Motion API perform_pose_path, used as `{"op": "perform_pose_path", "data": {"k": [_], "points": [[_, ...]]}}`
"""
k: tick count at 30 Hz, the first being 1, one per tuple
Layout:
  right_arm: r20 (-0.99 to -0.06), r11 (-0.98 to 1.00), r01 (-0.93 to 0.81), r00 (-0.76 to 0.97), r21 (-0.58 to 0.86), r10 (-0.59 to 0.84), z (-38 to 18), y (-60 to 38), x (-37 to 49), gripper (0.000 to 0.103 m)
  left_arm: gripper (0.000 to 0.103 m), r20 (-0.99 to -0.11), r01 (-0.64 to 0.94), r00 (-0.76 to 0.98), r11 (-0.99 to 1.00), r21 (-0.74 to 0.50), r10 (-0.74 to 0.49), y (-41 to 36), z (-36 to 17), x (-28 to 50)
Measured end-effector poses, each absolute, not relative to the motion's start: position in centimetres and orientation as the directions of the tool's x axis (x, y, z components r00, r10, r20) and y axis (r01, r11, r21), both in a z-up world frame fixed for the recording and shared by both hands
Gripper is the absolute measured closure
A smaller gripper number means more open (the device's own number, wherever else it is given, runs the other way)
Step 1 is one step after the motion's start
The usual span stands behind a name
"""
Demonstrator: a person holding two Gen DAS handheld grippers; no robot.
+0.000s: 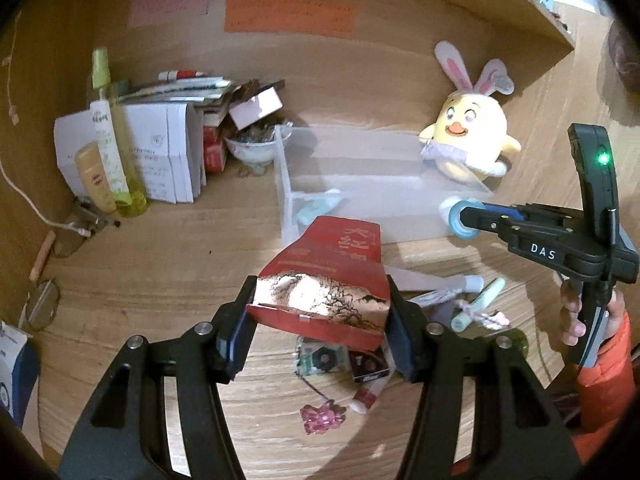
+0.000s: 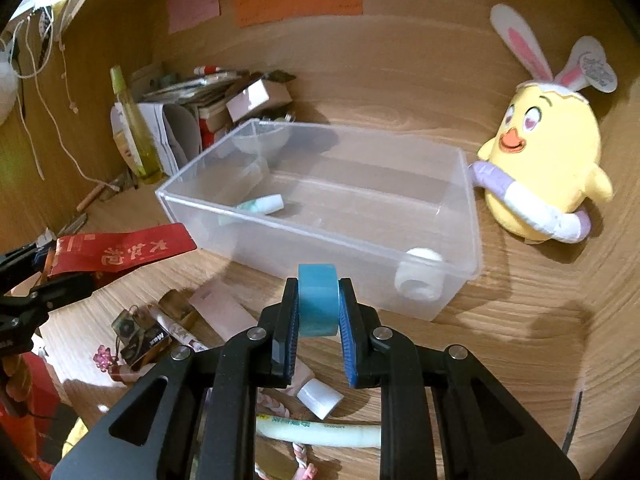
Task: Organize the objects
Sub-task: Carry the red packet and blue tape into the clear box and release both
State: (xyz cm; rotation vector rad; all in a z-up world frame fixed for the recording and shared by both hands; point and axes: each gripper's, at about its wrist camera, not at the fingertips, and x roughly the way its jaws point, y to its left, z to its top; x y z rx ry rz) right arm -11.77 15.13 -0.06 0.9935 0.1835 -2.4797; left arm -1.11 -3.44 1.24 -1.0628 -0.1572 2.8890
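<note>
My left gripper [image 1: 320, 316] is shut on a red packet [image 1: 324, 280] printed with an ink landscape, held clear of the wooden desk; the same packet [image 2: 120, 252] shows at the left of the right wrist view. A blue tape roll [image 2: 318, 300] sits pinched between the pads of my right gripper [image 2: 319, 320], just in front of the clear plastic box [image 2: 460, 216]. Inside the box lie a white tape roll [image 2: 420, 276] and a pale green tube [image 2: 260, 204]. In the left wrist view the right gripper [image 1: 468, 220] with the tape hovers at the box's [image 1: 280, 184] near right corner.
A yellow chick plush [image 2: 548, 168] stands right of the box. Books, a bowl and bottles [image 1: 108, 136] crowd the back left. Small items lie on the desk below the grippers: a pink charm [image 1: 322, 420], a black case [image 1: 368, 364], pens [image 2: 320, 432]. A hand in an orange sleeve [image 1: 604, 352] holds the right gripper.
</note>
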Motion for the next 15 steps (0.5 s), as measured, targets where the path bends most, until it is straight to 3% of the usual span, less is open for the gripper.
{"op": "perform_pose_path", "data": {"k": [15], "points": [[-0.593, -0.896, 0.44, -0.707, 0.055, -0.384, 3.6, 16.8, -10.8, 0.087, 0.046, -0.553, -0.08, -0.824, -0.991, -0.102, 0.124, -1.7, 5.3, -2.0]]}}
